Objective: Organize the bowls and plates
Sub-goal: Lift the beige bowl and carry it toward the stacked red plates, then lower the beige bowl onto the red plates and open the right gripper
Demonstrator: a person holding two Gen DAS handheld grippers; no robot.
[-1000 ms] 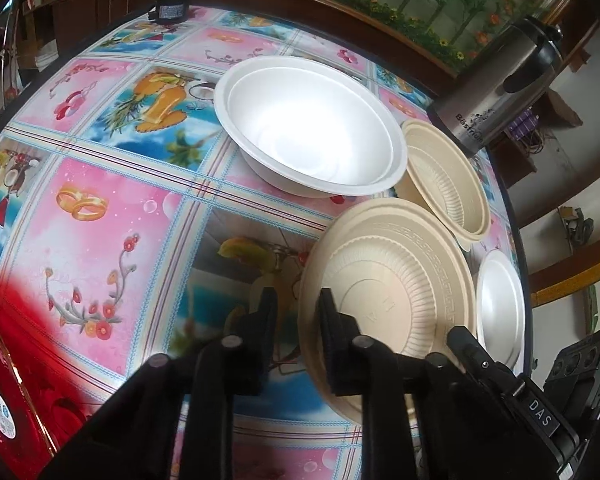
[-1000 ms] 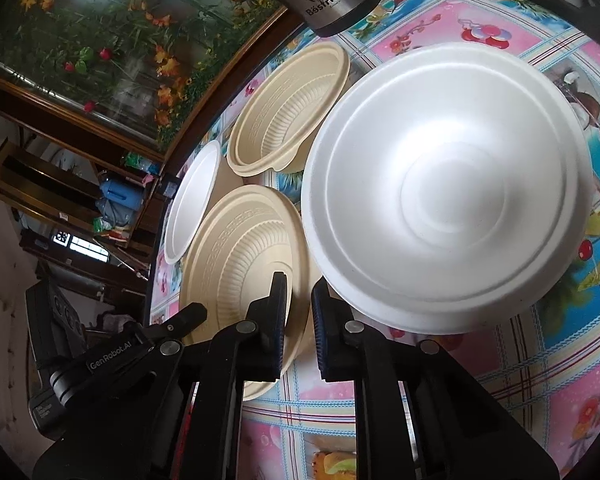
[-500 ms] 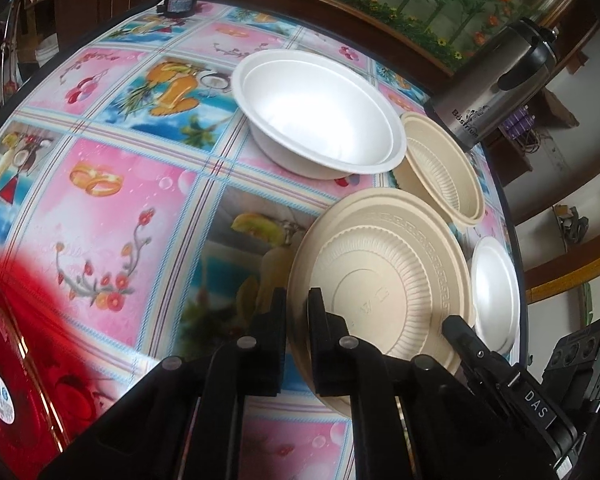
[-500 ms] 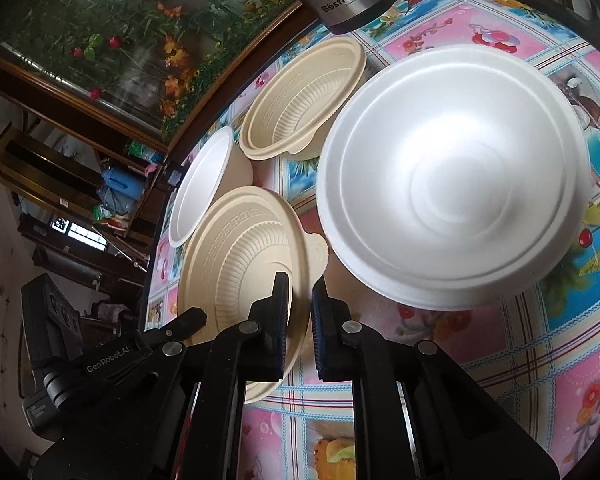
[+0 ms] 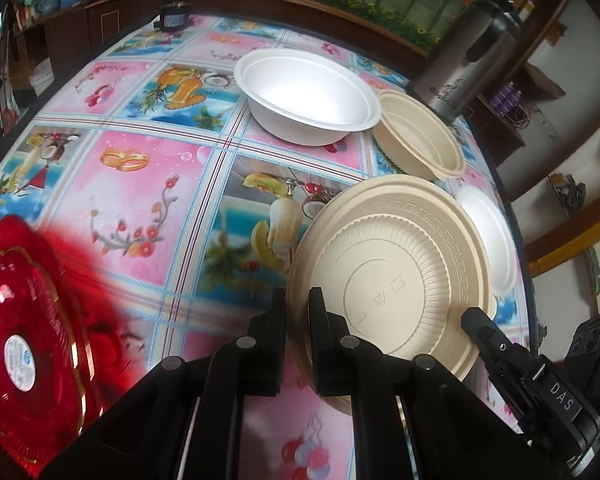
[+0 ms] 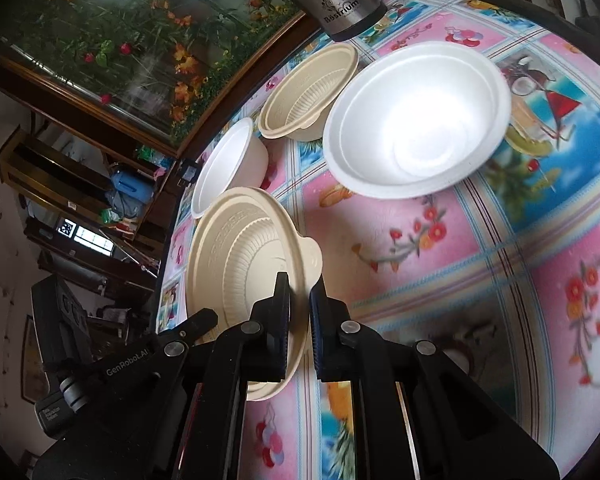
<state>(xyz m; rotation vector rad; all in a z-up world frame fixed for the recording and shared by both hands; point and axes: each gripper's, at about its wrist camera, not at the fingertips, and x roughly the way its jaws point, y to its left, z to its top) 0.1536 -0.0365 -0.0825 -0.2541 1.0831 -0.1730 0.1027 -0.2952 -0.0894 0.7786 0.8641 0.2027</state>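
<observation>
Only left wrist view's tablecloth (image 5: 148,200) shows red tray (image 5: 24,320).

Large bowl (image 5: 308,96) behind ribbed plate (image 5: 392,284); ribbed bowl (image 5: 420,136) beside thermos (image 5: 468,60)

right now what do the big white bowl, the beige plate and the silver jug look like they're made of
Big white bowl: likely foam or moulded pulp; matte white, thick soft rim, no gloss.
Beige plate: probably pressed plant fibre or a starch-based plastic; dull cream, moulded ribs and a key-pattern band.
Silver jug: brushed stainless steel by its streaked metallic sheen, with a black, probably plastic, top.
</observation>
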